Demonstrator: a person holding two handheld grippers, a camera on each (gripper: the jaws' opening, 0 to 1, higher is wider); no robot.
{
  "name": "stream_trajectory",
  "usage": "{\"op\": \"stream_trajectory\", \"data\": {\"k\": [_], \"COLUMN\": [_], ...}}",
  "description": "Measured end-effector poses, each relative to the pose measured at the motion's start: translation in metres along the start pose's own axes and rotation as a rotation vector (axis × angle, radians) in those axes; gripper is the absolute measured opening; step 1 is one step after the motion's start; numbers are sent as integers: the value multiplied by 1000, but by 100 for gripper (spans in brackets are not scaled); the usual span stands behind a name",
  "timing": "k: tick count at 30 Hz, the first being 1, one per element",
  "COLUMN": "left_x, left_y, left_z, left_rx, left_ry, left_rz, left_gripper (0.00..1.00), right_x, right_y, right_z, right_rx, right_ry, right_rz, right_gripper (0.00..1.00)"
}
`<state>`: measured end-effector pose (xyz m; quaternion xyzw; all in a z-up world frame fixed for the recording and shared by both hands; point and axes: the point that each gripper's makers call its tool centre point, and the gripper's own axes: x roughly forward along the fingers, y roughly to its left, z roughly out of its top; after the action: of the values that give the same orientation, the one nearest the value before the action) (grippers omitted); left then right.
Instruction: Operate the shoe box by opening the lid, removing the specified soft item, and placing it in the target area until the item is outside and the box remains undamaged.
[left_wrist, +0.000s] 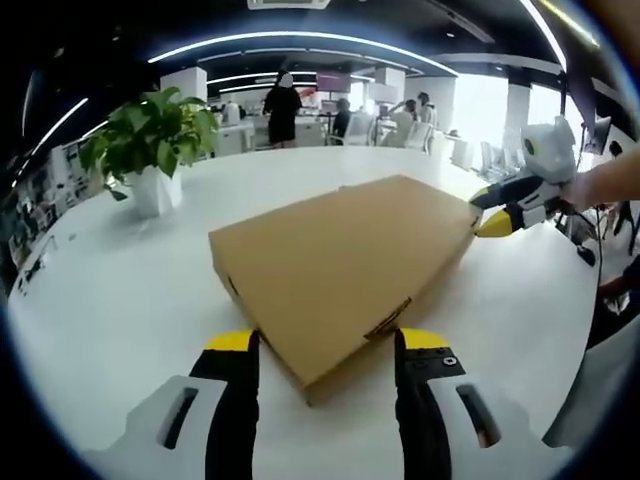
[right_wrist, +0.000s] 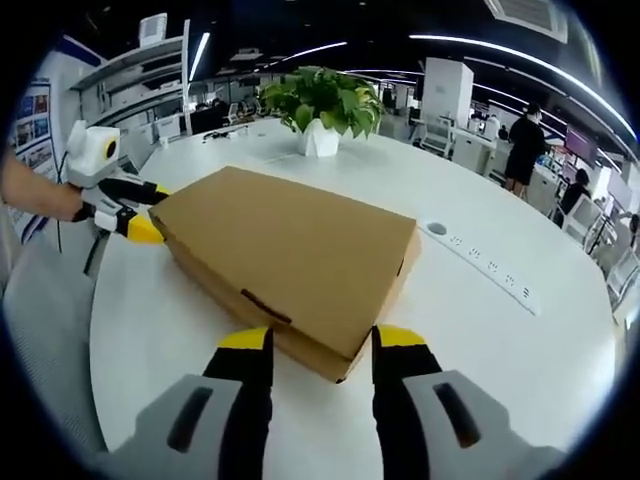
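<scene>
In the left gripper view, the left gripper (left_wrist: 327, 352) sits closest, its black, yellow-tipped jaws spread wide on either side of one corner of a closed brown cardboard shoe box (left_wrist: 345, 265), gripping nothing. The box lies flat in the middle of a large white table (left_wrist: 120, 300), lid still on, with the right gripper (right_wrist: 322, 347) parted just as wide around the opposite corner, also holding nothing. A potted plant (right_wrist: 322, 110) in a white pot stands toward the table's far edge, and a white power strip (right_wrist: 485, 262) lies near the box.
</scene>
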<state>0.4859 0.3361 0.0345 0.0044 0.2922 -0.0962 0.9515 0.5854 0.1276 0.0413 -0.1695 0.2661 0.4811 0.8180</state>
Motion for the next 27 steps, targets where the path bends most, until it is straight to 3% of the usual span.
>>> {"op": "stream_trajectory", "data": {"k": [27], "left_x": [-6], "left_y": [14], "left_z": [-6], "left_rx": [90], "left_ry": [59], "left_rz": [-142], "left_gripper": [53], "right_x": [-19], "right_y": [36], "right_z": [-11], "right_rx": [75], "right_ry": [-21], "right_rz": [-62], "right_gripper": [30]}}
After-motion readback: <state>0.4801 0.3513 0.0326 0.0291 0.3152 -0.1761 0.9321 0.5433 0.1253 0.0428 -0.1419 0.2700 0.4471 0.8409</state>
